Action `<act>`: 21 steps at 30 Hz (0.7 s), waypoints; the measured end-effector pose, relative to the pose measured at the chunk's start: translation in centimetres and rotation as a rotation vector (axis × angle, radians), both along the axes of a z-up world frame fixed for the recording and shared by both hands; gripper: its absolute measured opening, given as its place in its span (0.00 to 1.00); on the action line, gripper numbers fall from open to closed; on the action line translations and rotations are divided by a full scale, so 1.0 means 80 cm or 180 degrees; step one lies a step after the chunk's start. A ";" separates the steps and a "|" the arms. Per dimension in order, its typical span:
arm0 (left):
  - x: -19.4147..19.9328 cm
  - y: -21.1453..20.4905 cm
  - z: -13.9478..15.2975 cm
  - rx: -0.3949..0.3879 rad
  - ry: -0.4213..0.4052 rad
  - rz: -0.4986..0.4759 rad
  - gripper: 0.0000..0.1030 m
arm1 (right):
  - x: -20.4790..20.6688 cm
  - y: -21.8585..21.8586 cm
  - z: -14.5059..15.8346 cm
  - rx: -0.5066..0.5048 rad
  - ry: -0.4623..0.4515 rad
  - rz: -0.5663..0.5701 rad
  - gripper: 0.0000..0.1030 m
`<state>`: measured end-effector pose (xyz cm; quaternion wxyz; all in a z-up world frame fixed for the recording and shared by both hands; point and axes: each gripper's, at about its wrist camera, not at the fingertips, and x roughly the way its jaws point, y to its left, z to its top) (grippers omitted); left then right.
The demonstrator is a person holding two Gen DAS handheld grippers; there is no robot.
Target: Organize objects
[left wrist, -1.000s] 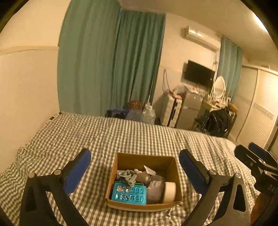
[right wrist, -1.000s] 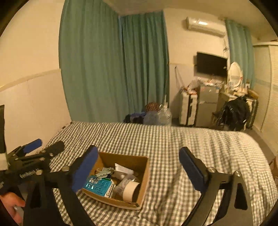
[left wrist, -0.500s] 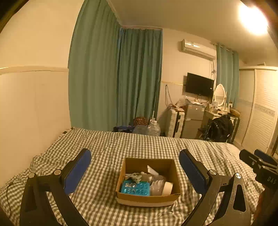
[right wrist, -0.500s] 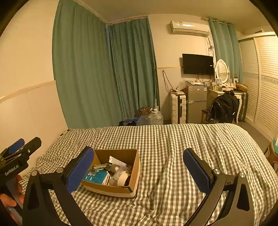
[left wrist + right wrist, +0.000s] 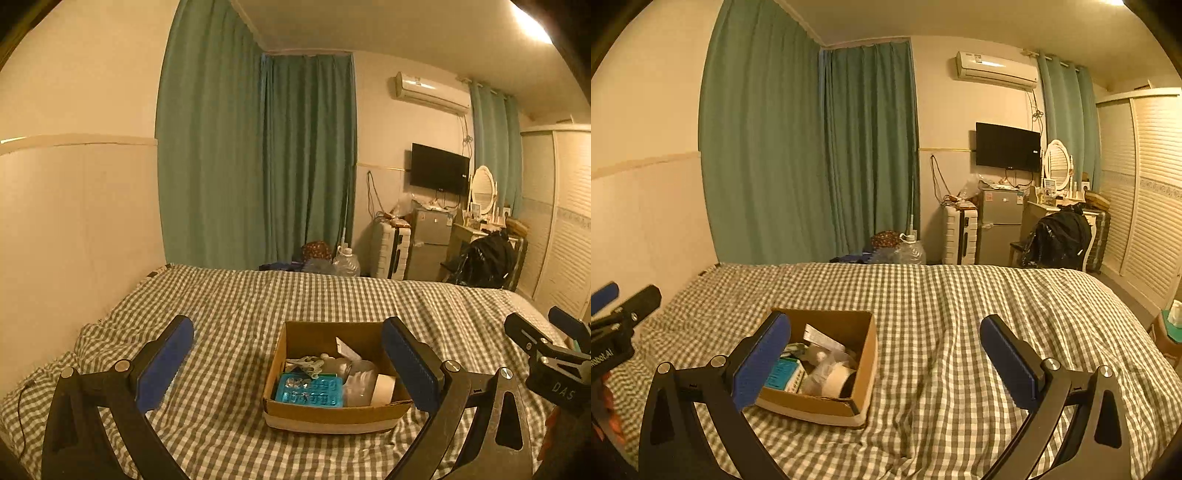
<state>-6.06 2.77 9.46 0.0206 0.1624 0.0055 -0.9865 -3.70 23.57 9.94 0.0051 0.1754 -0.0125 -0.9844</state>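
Both claws pulled back and levelled out; box now looks smaller, farther off on the bed.
Left claw (image 5: 288, 363) spread, empty, box (image 5: 334, 411) dead ahead, nearer; right claw (image 5: 886, 360) spread, empty, box (image 5: 827, 400) lies left.

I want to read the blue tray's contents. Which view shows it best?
Left wrist: the blue tray lies unobstructed in the box. In the right wrist view, the right tool's finger partly hides it.

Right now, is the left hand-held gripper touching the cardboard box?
Apart. In the right wrist view the left hand-held gripper hangs at the left edge, with bare checked bedspread between it and the cardboard box.
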 end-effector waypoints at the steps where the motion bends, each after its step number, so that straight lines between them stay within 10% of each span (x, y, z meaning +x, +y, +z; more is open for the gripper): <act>1: 0.002 0.001 -0.004 -0.0008 0.0016 0.0003 1.00 | 0.000 -0.001 -0.004 0.0044 0.0010 -0.0037 1.00; 21: 0.017 0.016 -0.069 -0.0097 -0.0105 0.0048 1.00 | -0.008 0.014 -0.066 0.0118 -0.0027 -0.0084 1.00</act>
